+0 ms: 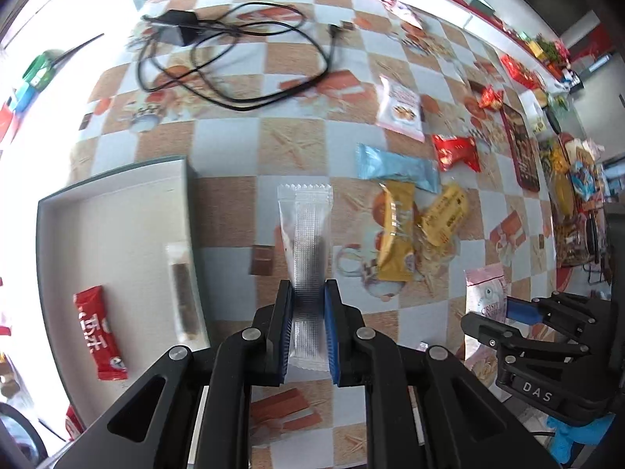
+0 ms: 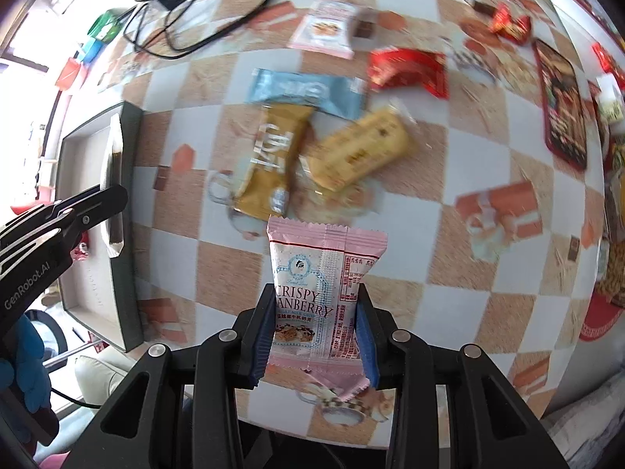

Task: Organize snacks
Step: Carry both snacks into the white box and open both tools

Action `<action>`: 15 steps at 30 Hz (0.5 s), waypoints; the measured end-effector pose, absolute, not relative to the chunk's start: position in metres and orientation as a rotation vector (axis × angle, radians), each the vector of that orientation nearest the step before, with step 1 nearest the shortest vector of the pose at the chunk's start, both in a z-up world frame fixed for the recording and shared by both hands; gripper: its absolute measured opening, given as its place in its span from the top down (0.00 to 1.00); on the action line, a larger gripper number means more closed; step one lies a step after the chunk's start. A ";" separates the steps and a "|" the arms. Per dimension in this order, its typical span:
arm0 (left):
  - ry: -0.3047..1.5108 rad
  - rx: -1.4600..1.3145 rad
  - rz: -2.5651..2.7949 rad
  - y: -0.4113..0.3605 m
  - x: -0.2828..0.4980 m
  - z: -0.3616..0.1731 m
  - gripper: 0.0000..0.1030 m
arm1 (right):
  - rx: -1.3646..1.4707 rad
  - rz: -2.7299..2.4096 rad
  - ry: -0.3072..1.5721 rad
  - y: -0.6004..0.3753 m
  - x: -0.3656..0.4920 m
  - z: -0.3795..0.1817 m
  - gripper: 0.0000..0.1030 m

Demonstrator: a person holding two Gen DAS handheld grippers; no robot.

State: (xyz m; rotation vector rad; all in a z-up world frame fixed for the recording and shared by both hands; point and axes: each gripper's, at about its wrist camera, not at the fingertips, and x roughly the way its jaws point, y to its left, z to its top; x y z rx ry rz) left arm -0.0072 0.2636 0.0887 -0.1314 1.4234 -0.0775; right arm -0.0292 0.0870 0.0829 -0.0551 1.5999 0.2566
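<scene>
Left claw (image 1: 308, 312) clamped a clear-wrapped dark bar (image 1: 306, 242), held above the checkered tabletop (image 1: 230, 144) beside the grey tray (image 1: 117, 226). Right claw (image 2: 314, 328) gripped a pink cranberry packet (image 2: 320, 273) above the tabletop, near a gold packet (image 2: 273, 156).

**Non-snack items on and around the table**

Checkered tablecloth (image 1: 297, 148), blue-grey and tan squares with printed food pictures; black charger (image 1: 177, 29) near the far edge, its black cable (image 1: 273, 93) looped loosely across the cloth beside it; green object (image 1: 39, 68) and blue object (image 1: 25, 95) off the table's left edge, blurred, kind unclear.
</scene>
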 end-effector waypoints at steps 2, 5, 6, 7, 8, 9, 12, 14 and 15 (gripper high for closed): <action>1.413 -0.150 -0.057 0.273 -0.009 0.091 0.84 | -0.069 0.272 1.595 0.096 -0.029 0.085 0.62; 1.401 -0.167 -0.034 0.288 -0.010 0.093 0.84 | -0.093 0.299 1.590 0.111 -0.026 0.088 0.62; 1.396 -0.176 -0.023 0.295 -0.011 0.093 0.84 | -0.100 0.307 1.589 0.116 -0.027 0.089 0.62; 1.393 -0.181 -0.015 0.301 -0.012 0.094 0.84 | -0.108 0.317 1.588 0.123 -0.026 0.089 0.62; 1.390 -0.193 -0.003 0.310 -0.014 0.095 0.84 | -0.115 0.327 1.588 0.131 -0.024 0.088 0.62; 1.389 -0.199 0.004 0.316 -0.016 0.095 0.84 | -0.121 0.336 1.588 0.139 -0.021 0.088 0.62; 1.383 -0.222 0.036 0.337 -0.021 0.096 0.84 | -0.146 0.367 1.584 0.160 -0.017 0.088 0.62; 1.382 -0.236 0.056 0.351 -0.024 0.095 0.84 | -0.159 0.387 1.582 0.174 -0.015 0.089 0.62; 1.382 -0.247 0.072 0.360 -0.026 0.095 0.84 | -0.159 0.398 1.582 0.183 -0.011 0.087 0.62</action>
